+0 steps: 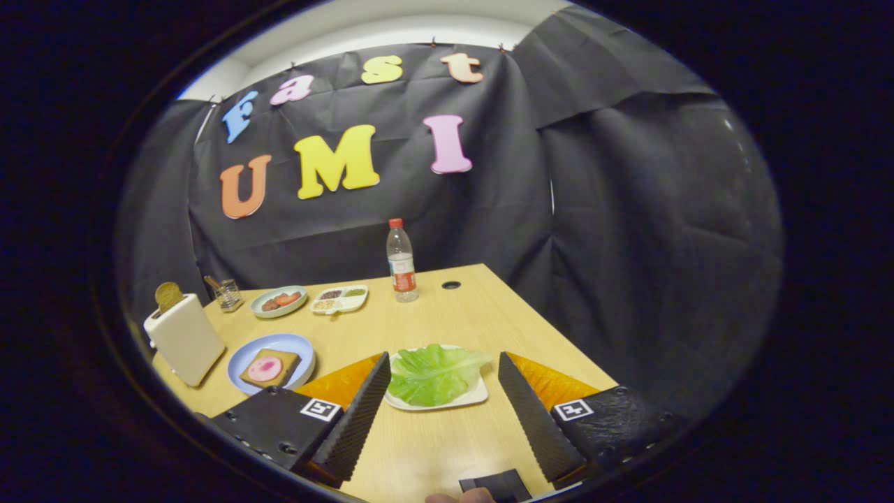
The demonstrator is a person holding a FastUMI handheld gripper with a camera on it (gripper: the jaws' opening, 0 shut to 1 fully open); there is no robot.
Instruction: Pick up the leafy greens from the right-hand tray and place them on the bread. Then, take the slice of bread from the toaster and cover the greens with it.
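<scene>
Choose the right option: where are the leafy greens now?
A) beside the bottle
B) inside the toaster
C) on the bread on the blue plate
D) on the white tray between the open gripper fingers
D: the leafy greens lie on the white tray, between the fingers of the open gripper, untouched.

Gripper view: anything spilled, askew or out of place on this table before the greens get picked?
Nothing stands out. The leafy greens lie on their white tray just ahead of the open gripper. Bread sits flat on the blue plate, a slice stands in the toaster, and the bottle is upright.
</scene>
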